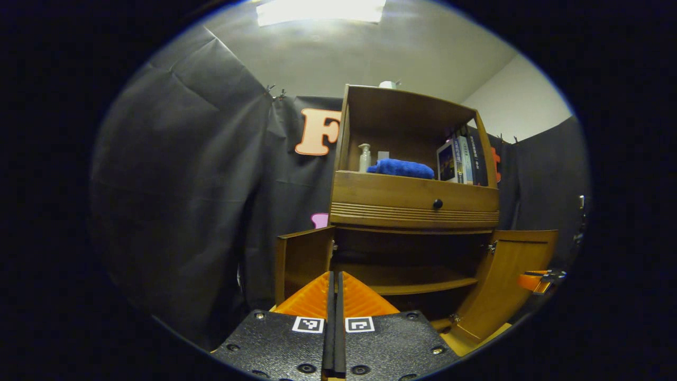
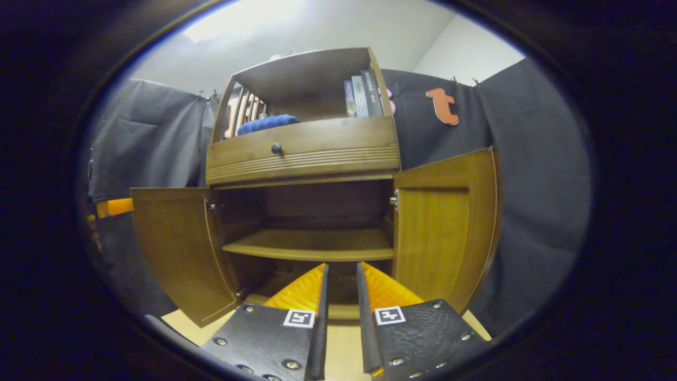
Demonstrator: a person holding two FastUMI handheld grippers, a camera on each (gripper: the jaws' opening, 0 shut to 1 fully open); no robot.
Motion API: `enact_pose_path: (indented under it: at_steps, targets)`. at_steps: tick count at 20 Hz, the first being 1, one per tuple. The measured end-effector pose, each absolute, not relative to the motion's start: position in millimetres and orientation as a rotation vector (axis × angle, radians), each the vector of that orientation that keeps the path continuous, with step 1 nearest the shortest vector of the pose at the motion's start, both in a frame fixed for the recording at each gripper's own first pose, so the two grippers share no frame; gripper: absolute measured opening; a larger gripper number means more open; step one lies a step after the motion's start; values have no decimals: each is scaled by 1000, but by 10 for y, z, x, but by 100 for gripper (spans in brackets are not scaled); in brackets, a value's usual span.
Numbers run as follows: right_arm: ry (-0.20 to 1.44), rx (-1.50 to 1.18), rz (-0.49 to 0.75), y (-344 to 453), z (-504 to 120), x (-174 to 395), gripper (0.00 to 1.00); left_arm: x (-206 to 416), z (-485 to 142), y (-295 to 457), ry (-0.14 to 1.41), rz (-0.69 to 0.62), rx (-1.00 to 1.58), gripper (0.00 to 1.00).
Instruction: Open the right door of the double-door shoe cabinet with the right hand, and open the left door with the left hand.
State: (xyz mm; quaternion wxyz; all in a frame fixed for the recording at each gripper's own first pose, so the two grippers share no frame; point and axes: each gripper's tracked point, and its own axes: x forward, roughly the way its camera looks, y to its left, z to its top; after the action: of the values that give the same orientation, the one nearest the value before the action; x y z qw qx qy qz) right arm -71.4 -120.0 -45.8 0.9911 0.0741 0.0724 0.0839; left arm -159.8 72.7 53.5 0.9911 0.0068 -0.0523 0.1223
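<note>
The wooden shoe cabinet (image 1: 412,211) stands with both lower doors swung outward. In the left gripper view its left door (image 1: 301,262) is just beyond my left gripper (image 1: 336,273), which is shut with nothing between its fingers. The right door (image 1: 510,280) angles out, and the other gripper (image 1: 539,280) shows past its edge. In the right gripper view the right door (image 2: 444,227) stands wide open to the right of my right gripper (image 2: 341,264). That gripper is narrowly open, holds nothing and touches no door. The left door (image 2: 174,248) is open too, with the left gripper (image 2: 113,207) behind its outer edge.
Inside the cabinet an inner shelf (image 2: 312,246) lies bare. Above it is a drawer with a dark knob (image 2: 276,148). The top shelf holds a blue towel (image 1: 402,168), a bottle (image 1: 364,157) and books (image 1: 463,159). Black cloth walls surround the cabinet, and the floor (image 2: 344,344) is pale wood.
</note>
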Motion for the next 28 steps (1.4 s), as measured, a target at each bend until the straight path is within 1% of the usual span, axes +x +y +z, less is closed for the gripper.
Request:
enact_pose_path:
  at_steps: [4, 11, 12, 14, 17, 20, 26, 27, 28]
  targets:
    - [103, 135, 156, -1219, -210, -740, 27, -1291, 532, 245, -96, 143, 8, 0]
    - [65, 129, 148, -1125, 44, -753, 27, -823, 350, -358, -55, 44, -29, 0]
    - [63, 129, 147, -1108, 53, -757, 21, -769, 335, -442, -53, 30, -39, 0]
    - [61, 135, 151, -1052, 75, -736, 27, -690, 333, -613, -52, 0, -39, 0]
    - [53, 144, 157, -976, 132, -685, 27, -606, 319, -762, -53, -16, 9, 0]
    - [35, 139, 163, -920, 212, -647, 27, -550, 319, -862, -59, -27, 1, 0]
    - [5, 128, 167, -847, 347, -557, 27, -488, 346, -841, -73, -6, -4, 0]
    - [4, 130, 167, -842, 353, -548, 19, -475, 349, -838, -75, -5, -8, 0]
    - [1, 131, 164, -838, 361, -546, 19, -474, 358, -835, -78, -4, -13, 0]
